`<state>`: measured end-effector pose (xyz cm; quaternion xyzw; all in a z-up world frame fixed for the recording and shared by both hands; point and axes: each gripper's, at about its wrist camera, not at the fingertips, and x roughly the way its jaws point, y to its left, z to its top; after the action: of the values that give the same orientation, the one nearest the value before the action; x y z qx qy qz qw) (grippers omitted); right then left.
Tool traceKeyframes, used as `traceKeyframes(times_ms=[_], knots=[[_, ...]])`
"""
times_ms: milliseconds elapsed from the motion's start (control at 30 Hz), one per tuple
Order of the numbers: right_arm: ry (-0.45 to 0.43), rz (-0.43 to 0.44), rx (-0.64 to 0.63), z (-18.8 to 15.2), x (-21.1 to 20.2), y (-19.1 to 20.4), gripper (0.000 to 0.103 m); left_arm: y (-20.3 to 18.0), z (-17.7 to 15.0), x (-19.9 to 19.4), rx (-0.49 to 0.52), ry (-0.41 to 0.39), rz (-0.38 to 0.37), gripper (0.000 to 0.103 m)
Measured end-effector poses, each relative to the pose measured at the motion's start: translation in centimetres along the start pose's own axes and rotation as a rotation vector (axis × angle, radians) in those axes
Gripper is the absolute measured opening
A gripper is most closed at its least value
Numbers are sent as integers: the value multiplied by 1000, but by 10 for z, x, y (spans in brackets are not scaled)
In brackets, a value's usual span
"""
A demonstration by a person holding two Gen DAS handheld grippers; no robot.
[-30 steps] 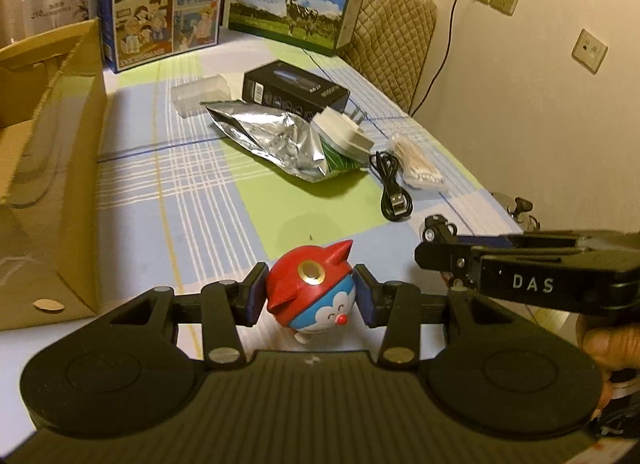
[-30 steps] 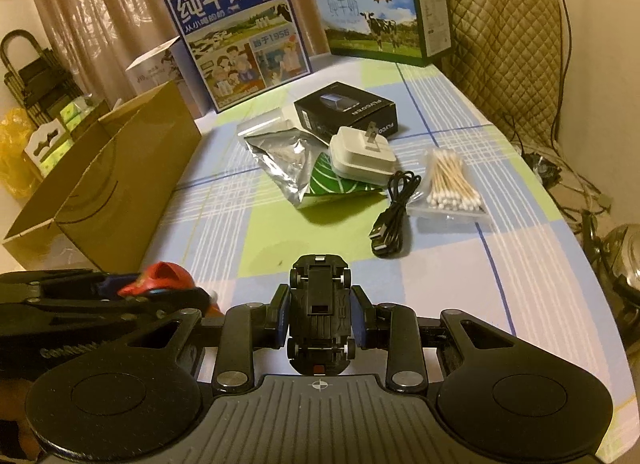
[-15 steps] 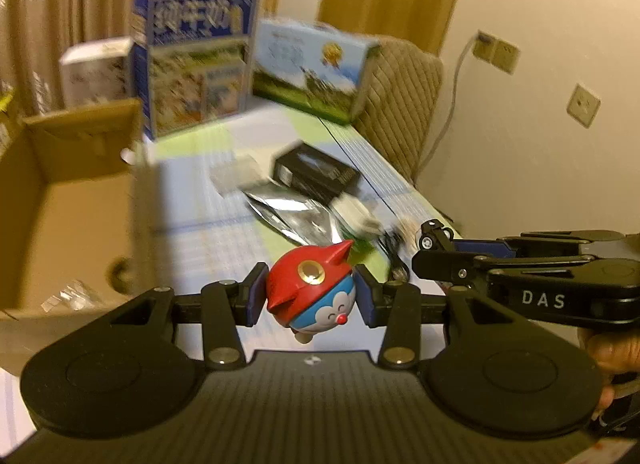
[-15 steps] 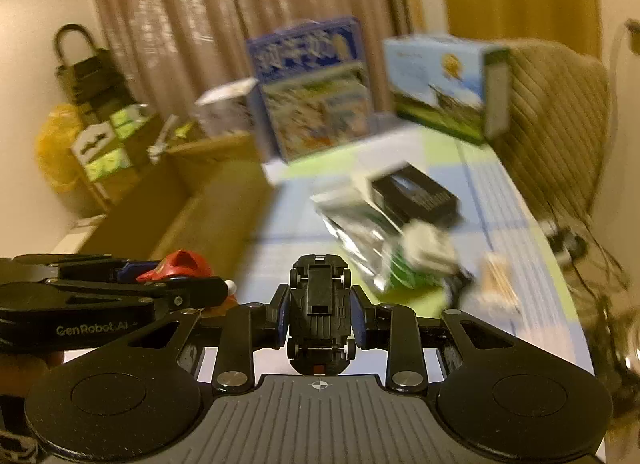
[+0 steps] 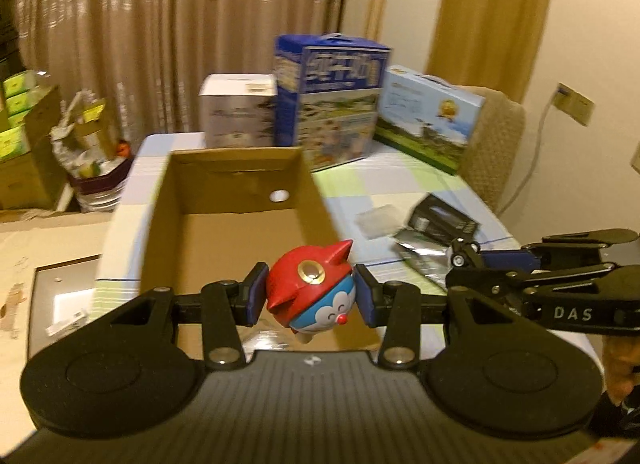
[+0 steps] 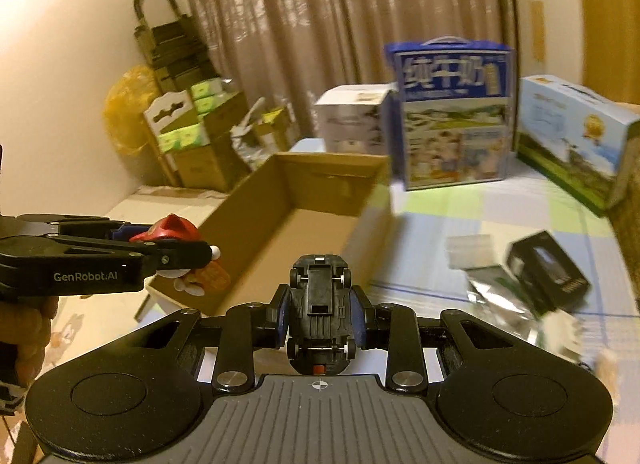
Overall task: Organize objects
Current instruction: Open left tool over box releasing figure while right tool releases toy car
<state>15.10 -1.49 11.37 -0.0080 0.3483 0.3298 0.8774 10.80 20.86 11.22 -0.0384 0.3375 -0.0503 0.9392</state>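
Nearest you, your left gripper (image 5: pixel 311 296) is clenched on the round red-and-blue cat-faced plastic figure (image 5: pixel 310 292), held clear of the table with the figure tipped toward 2 o'clock. Your right gripper (image 6: pixel 320 310) is clamped on the small black toy car (image 6: pixel 320 314), belly up, nose pointing to 12 o'clock. Just past both loads, at 12 o'clock from the left and 11 o'clock from the right, lies the open brown cardboard box (image 5: pixel 236 224), its floor nearly bare. This looks like the carry step: both toys are lifted and aimed at the box. Next, you likely need to bring each load over the opening, lower it below the rim, then let go, one at a time so the grippers do not collide. Farther out at 2 o'clock, a crumpled silver foil pouch (image 5: pixel 422 254) and a black rectangular carton (image 5: pixel 442 218) wait on the checked tablecloth (image 5: pixel 360 188).
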Motion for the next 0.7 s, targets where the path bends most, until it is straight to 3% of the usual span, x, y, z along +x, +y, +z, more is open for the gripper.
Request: traceKeyframes(times_ms=[233,700], knots=[[53,44,11,13,47,14,28,40,-2,12,-27,26,31,40],[115,60,31,12,101,13,28,72,-8,54,-65,80,34,40]])
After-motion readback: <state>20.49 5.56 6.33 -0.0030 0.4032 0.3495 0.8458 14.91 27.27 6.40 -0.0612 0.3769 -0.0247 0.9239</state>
